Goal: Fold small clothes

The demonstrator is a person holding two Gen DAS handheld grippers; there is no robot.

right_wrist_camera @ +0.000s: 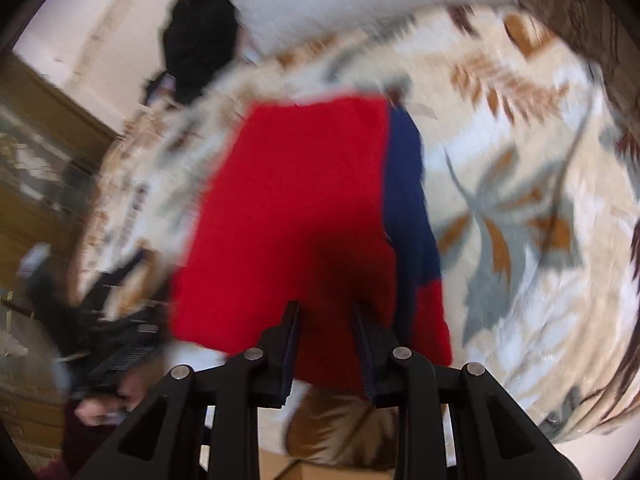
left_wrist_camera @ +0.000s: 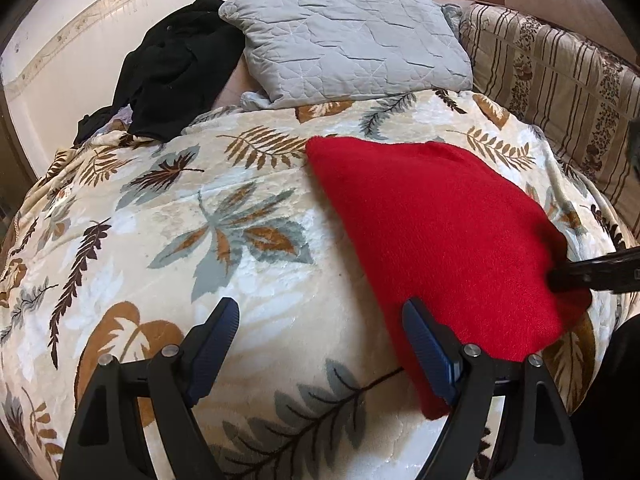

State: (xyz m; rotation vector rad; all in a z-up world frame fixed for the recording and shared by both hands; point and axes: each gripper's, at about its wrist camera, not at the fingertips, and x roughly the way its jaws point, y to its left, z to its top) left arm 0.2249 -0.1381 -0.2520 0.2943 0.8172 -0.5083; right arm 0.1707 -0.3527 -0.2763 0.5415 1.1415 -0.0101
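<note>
A red fleece garment point(left_wrist_camera: 432, 232) lies spread on the leaf-patterned blanket point(left_wrist_camera: 224, 240). My left gripper point(left_wrist_camera: 320, 306) hovers open over its near-left edge: the right fingertip point(left_wrist_camera: 416, 320) stands over the red cloth and the left one over bare blanket. My right gripper point(left_wrist_camera: 560, 276) comes in from the right edge and bites the garment's right corner. The blurred right wrist view shows the red garment point(right_wrist_camera: 296, 200) with a navy strip point(right_wrist_camera: 408, 200) along its side, and my right gripper point(right_wrist_camera: 326, 312) with narrow jaws pinching the red cloth.
A grey quilted pillow point(left_wrist_camera: 352, 40) and a heap of black clothes point(left_wrist_camera: 176, 64) lie at the far end of the bed. A striped, flowered cushion point(left_wrist_camera: 560, 92) lines the right side. A wooden cabinet point(right_wrist_camera: 52, 128) stands beyond the bed's left side.
</note>
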